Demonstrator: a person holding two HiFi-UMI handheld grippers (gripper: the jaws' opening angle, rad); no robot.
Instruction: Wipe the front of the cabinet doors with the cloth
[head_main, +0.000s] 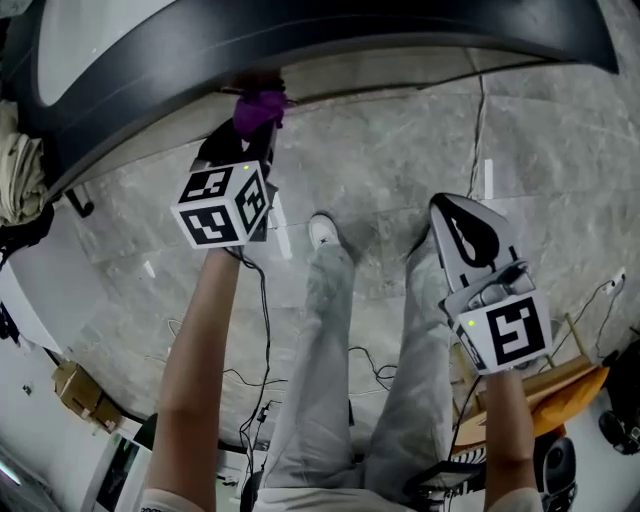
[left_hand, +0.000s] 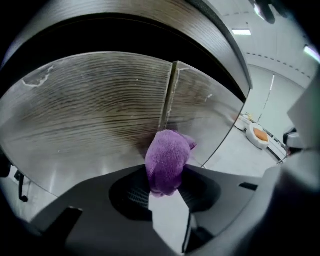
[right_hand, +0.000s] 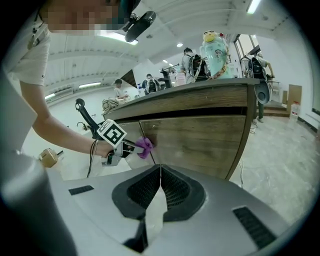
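A purple cloth (left_hand: 168, 159) is bunched between the jaws of my left gripper (left_hand: 166, 186), which is shut on it. The cloth is pressed to the wood-grain cabinet front, right at the vertical seam (left_hand: 170, 95) between two doors. From the head view the cloth (head_main: 258, 108) sits just under the dark countertop edge, ahead of the left gripper (head_main: 252, 132). My right gripper (head_main: 449, 206) hangs away from the cabinet over the floor, shut and empty. In its own view the right gripper (right_hand: 160, 169) faces the right door (right_hand: 200, 136) and the cloth (right_hand: 145, 146).
The dark countertop (head_main: 330, 30) overhangs the doors. Cables (head_main: 262, 330) trail across the marble floor beside the person's legs (head_main: 330, 330). A cardboard box (head_main: 78, 388) lies at left. On the counter stands a teal figure (right_hand: 214, 47), with several people behind it.
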